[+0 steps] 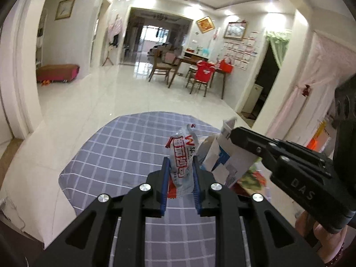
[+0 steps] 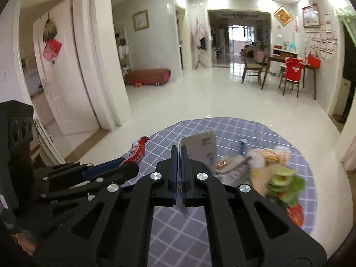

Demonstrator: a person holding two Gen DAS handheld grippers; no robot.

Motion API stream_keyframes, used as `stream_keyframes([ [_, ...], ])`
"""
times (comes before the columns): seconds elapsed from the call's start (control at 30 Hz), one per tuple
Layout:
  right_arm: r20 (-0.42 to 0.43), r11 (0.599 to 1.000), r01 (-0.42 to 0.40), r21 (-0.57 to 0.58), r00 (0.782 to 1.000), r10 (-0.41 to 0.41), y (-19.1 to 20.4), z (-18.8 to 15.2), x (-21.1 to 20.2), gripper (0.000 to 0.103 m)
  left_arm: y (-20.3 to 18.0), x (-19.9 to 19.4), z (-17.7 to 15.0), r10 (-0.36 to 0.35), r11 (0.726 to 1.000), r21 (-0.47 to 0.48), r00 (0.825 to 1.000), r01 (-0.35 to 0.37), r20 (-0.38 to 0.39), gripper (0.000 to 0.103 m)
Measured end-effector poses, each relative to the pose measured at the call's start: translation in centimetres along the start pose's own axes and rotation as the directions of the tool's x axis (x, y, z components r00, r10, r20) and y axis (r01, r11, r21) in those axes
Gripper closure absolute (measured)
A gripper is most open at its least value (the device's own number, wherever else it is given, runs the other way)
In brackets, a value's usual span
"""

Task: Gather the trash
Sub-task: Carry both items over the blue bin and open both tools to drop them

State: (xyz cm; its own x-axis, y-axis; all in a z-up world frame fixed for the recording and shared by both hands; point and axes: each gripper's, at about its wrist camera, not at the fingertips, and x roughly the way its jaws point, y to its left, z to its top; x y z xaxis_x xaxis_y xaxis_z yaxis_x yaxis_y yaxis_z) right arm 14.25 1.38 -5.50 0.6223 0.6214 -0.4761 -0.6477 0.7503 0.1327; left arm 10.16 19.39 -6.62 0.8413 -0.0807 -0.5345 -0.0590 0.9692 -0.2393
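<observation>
**Technician:** Report the state of your left hand-held gripper (image 1: 179, 173).

**Operator:** It is clamped on a crumpled silver-and-red wrapper (image 1: 181, 155). You see the wrapper standing upright between the blue pads (image 1: 164, 184), at the centre of the left wrist view, raised above the checked worktop (image 1: 106, 155).

**Technician:** Now your right hand-held gripper (image 2: 179, 164).

**Operator:** Its jaws are pressed together on the edge of a white paper carton (image 2: 200, 144). You find the carton just above the fingertips, centre of the right wrist view. In the left wrist view the same carton (image 1: 224, 155) sits right of centre, beside the wrapper.

**Technician:** Where is the remaining trash?

**Operator:** You see a blurred heap of packets (image 2: 278, 175) lying on the worktop in the lower right of the right wrist view: green, orange and red packaging, details not legible. A small blue-and-white tube (image 2: 242, 145) lies near the heap, toward its upper left.
</observation>
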Motion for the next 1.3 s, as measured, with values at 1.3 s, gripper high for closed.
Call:
stream_keyframes([
  [1.3,-0.298,0.6,0.611,0.517,0.785,-0.542,-33.9,-27.5,-19.9,0.098,-40.2,24.7,-21.1,-0.242,0.821,0.291,0.761,0.491,-0.602,0.084],
])
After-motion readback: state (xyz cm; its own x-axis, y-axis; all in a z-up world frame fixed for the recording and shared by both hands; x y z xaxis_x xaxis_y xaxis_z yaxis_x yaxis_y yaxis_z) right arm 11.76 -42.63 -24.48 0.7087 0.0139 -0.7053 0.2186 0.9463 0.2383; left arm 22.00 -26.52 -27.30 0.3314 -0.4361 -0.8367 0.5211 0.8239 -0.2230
